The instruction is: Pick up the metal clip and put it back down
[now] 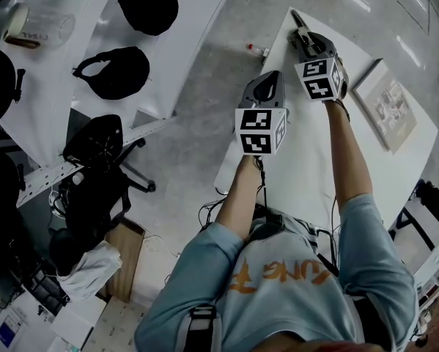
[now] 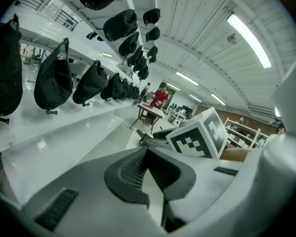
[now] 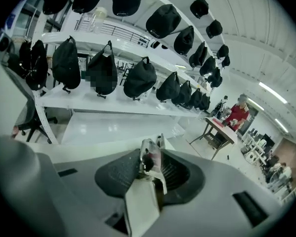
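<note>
The metal clip [image 3: 150, 161], silvery with a dark spot, stands upright between the jaws of my right gripper [image 3: 148, 174]. The pads sit slightly apart on either side of it and do not seem to press it. In the head view this gripper [image 1: 301, 34] reaches to the far corner of the white table [image 1: 307, 160], with the clip [image 1: 297, 19] at its tip. My left gripper [image 1: 269, 79] hovers over the table's left edge, nearer to me. Its pads [image 2: 138, 169] meet with nothing between them, and the right gripper's marker cube [image 2: 202, 135] shows just ahead of it.
A flat framed board [image 1: 386, 105] lies on the table to the right. On the floor past the table's left edge is a small red-and-white thing [image 1: 257, 48]. White shelves with black bags [image 1: 115, 72] and an office chair [image 1: 94, 144] stand to the left.
</note>
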`<state>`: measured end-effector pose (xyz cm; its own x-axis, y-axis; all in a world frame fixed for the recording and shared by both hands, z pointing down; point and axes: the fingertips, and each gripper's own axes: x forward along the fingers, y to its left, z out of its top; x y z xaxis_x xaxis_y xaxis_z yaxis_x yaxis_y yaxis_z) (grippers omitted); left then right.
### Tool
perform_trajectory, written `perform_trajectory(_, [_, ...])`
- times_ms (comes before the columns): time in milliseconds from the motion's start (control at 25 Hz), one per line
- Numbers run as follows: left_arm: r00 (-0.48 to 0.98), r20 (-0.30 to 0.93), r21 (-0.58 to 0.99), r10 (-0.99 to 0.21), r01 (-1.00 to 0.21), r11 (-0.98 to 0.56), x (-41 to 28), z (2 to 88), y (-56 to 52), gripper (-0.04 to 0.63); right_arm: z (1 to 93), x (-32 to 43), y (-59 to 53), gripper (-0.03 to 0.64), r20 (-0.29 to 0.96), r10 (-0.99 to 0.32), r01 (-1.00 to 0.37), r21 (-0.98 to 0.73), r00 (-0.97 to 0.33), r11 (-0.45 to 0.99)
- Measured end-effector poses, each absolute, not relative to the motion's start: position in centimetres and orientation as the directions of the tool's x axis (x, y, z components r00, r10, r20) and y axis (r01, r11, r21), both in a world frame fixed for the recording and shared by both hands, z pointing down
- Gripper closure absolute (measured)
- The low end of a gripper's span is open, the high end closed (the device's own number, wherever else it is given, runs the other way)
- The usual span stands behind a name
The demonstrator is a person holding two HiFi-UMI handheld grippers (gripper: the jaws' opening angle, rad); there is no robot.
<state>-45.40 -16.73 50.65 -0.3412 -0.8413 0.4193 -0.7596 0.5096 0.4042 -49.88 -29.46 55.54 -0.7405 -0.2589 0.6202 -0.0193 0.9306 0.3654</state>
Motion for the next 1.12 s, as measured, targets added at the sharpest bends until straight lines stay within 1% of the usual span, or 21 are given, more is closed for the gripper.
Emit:
perform_trajectory(40, [-0.342,0.421,0.404,-0.840,-0.758,0.511,-45.3,50.5,-16.6,0.586,55.3,-49.7,-29.2,0.476,0.617,-0.239,-0.027,0.333,-0.750,0.943])
perform_trajectory(120, [-0.344,0.420,0.403,-0.840,-0.758,0.513,-45.0,50.2,-16.4,0.586,54.4,-48.9,-28.9,0.474,0.592,-0.224,-0.073,0.268,-0.774,0.961])
perform_trajectory(280, [-0.346,0.406,0.395,-0.846,-0.768,0.504,-44.6,49.4,-16.5,0.586,52.2,-47.1,-29.2,0.474,0.528,-0.242,-0.171,0.179,-0.814,0.969])
perform_trajectory(400, [-0.344,0.397,0.391,-0.850,-0.775,0.496,-43.8,48.8,-16.5,0.586,50.6,-45.3,-29.2,0.476,0.486,-0.246,-0.215,0.121,-0.838,0.969])
perform_trajectory(440, [-0.343,0.395,0.389,-0.852,-0.778,0.494,-43.4,48.6,-16.5,0.586,50.0,-44.6,-29.2,0.478,0.473,-0.249,-0.225,0.107,-0.845,0.968])
perform_trajectory(600, [-0.333,0.380,0.384,-0.863,-0.792,0.475,-41.9,47.6,-16.9,0.586,48.0,-41.7,-29.4,0.528,0.429,-0.275,-0.275,0.064,-0.860,0.959])
perform_trajectory(720, [-0.319,0.362,0.379,-0.876,-0.808,0.451,-40.4,46.6,-17.5,0.586,46.7,-39.0,-29.5,0.552,0.398,-0.297,-0.313,0.026,-0.868,0.949])
perform_trajectory(1120, [-0.238,0.295,0.363,-0.925,-0.868,0.339,-32.7,43.0,-19.9,0.586,42.1,-27.3,-29.6,0.581,0.301,-0.417,-0.460,-0.086,-0.858,0.884])
